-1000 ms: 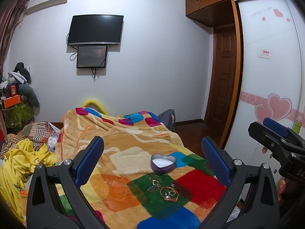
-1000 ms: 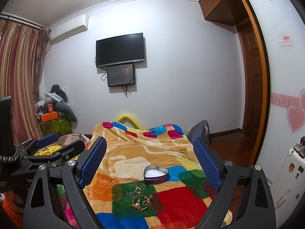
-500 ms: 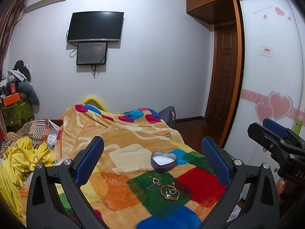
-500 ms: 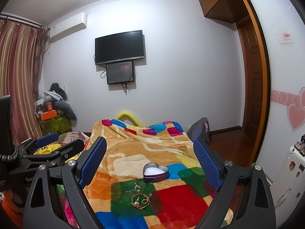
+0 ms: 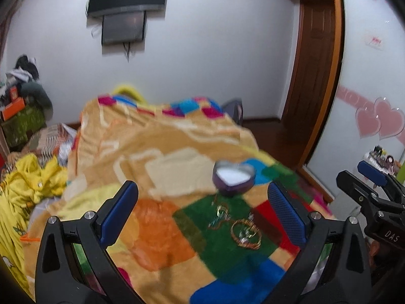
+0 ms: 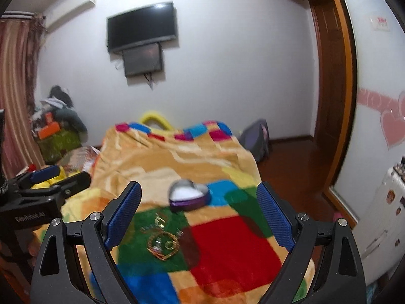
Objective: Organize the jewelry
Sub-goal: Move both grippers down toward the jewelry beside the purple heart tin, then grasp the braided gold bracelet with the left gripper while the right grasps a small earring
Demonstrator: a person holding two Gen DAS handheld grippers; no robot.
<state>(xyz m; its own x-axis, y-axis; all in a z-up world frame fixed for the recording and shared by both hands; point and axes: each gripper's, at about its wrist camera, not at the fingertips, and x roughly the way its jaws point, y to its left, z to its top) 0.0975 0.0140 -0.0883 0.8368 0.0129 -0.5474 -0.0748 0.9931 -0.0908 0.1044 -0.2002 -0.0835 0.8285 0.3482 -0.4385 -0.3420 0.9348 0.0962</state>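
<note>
A small pile of jewelry (image 5: pixel 240 228), with gold bangles and chains, lies on a green patch of the patchwork blanket (image 5: pixel 164 152). It also shows in the right wrist view (image 6: pixel 162 240). Just beyond it stands an open purple heart-shaped box (image 5: pixel 233 178) with a white lining, also seen in the right wrist view (image 6: pixel 189 194). My left gripper (image 5: pixel 202 212) is open and empty, above the blanket short of the jewelry. My right gripper (image 6: pixel 200 215) is open and empty, also short of it. Both views are motion-blurred.
The bed fills the middle of the room. Yellow clothes (image 5: pixel 27 185) are heaped at its left. A wooden door (image 5: pixel 314 58) and a white wardrobe with pink hearts (image 5: pixel 379 121) stand at the right. A white suitcase (image 6: pixel 382 217) is at the right bedside.
Both grippers have moved forward and tipped down toward the bed; the jewelry and heart box now look larger and nearer. Both stay open.
</note>
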